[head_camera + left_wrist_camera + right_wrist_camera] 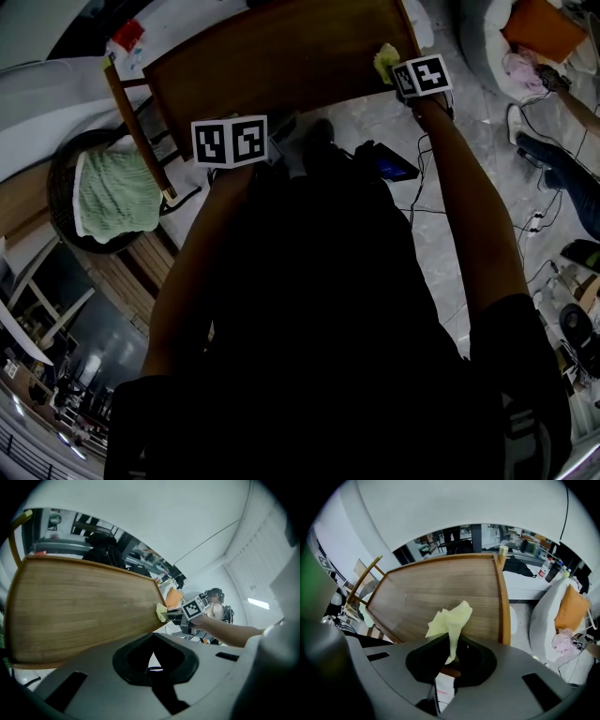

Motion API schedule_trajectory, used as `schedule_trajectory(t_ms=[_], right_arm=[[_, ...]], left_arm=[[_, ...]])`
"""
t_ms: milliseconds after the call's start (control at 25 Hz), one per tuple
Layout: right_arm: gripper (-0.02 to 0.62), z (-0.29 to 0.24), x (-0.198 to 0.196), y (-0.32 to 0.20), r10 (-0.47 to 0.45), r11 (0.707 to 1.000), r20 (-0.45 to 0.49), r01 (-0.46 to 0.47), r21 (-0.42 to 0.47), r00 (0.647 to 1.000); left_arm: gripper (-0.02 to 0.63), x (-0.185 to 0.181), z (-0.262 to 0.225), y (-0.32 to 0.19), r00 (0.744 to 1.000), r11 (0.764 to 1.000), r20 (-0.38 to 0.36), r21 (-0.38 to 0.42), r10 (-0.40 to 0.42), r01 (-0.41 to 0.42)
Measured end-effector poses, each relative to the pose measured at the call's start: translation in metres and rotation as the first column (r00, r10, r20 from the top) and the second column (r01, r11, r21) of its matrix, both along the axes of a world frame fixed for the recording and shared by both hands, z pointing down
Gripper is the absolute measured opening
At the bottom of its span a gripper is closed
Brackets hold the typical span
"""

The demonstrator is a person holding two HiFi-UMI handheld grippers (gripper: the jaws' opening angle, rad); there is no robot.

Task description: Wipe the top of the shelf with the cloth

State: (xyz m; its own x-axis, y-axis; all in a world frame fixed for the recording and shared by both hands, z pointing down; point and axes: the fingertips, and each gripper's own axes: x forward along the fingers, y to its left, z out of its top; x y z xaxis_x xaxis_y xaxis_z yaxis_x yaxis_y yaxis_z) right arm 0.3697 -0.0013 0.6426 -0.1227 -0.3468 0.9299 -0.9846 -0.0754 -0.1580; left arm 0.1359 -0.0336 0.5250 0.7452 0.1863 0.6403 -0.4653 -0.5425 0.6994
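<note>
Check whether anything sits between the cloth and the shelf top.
Nothing visible does. The right gripper holds the cloth at the near edge of the shelf top, and that top looks bare.

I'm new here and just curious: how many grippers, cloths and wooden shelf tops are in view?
Grippers: 2, left gripper and right gripper
Cloths: 2, yellow cloth and green towel
Wooden shelf top: 1
Total: 5

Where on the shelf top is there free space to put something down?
Nearly the whole wooden shelf top is bare, from its left edge to the right rim. Only the near right corner is busy: the right gripper holds the cloth there.
</note>
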Motion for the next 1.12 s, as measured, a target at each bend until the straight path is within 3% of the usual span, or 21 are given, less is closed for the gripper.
schedule_trajectory(t_ms=[240,440,560,640,760,880,1000,1120], right_arm=[[0.044,-0.003,0.023,0.011,0.107,0.994,-0.076,-0.108,-0.01,0.991],[0.045,-0.013,0.042,0.023,0.273,0.96,-0.109,-0.277,-0.025,0.956],[0.044,-0.014,0.05,0.021,0.284,0.957,-0.158,-0.289,-0.013,0.946],[0.044,-0.02,0.04,0.008,0.25,0.968,-0.134,-0.249,0.022,0.959],[0.044,-0.041,-0.018,-0.028,0.125,0.986,0.009,-0.125,0.111,0.992],[0.044,-0.064,-0.124,-0.071,-0.081,0.983,0.136,0.057,0.175,0.987],[0.044,-0.07,-0.236,-0.102,-0.276,0.952,0.224,0.234,0.199,0.935],[0.044,-0.053,-0.333,-0.114,-0.418,0.907,0.293,0.38,0.18,0.86]], left_arm=[[0.011,-0.006,-0.005,-0.003,1.0,1.0,-0.018,0.008,-0.01,0.011],[0.011,-0.02,-0.013,-0.01,0.999,1.0,-0.045,0.006,-0.03,0.03],[0.011,-0.035,-0.018,-0.015,0.996,0.999,-0.071,0.005,-0.046,0.046],[0.011,-0.048,-0.02,-0.019,0.994,0.998,-0.088,0.01,-0.061,0.062],[0.011,-0.074,-0.021,-0.027,0.992,0.997,-0.102,0.014,-0.069,0.07],[0.011,-0.115,-0.025,-0.036,0.991,0.996,-0.101,0.007,-0.09,0.091],[0.011,-0.154,-0.03,-0.045,0.988,0.992,-0.092,0.004,-0.126,0.127],[0.011,-0.185,-0.032,-0.044,0.983,0.988,-0.104,-0.021,-0.153,0.152]])
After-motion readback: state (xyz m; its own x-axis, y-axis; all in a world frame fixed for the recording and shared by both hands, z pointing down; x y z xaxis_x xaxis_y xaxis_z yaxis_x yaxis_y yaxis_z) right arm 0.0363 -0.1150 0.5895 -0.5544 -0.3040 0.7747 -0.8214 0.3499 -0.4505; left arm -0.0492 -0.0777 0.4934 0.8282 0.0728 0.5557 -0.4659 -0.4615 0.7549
